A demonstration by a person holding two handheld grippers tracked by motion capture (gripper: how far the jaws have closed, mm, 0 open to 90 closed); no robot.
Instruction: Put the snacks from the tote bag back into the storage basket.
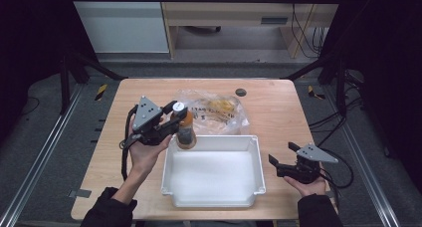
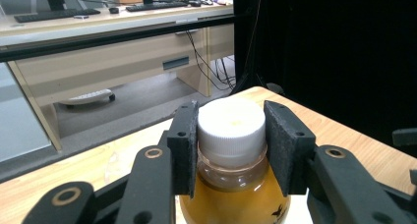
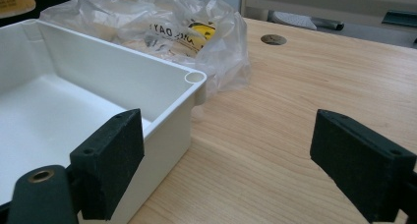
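A bottle of amber liquid [image 1: 186, 131] with a white cap [image 2: 231, 123] hangs upright over the far left corner of the white bin [image 1: 213, 197]. My left gripper [image 1: 175, 118] is shut on the bottle, its pads [image 2: 184, 145] pressing the cap and neck from both sides. To the right of the bin, low over the table, my right gripper [image 1: 282, 155] stands open with nothing between its pads [image 3: 110, 157]. In the right gripper view the bin's near corner [image 3: 194, 79] sits just ahead of the left jaw.
A crumpled clear plastic bag [image 1: 219, 112] with yellow contents lies behind the bin, also seen as the bag [image 3: 187, 27] in the right gripper view. A dark round hole [image 1: 241, 92] marks the table's far side. Bare wood [image 3: 305, 86] lies right of the bin.
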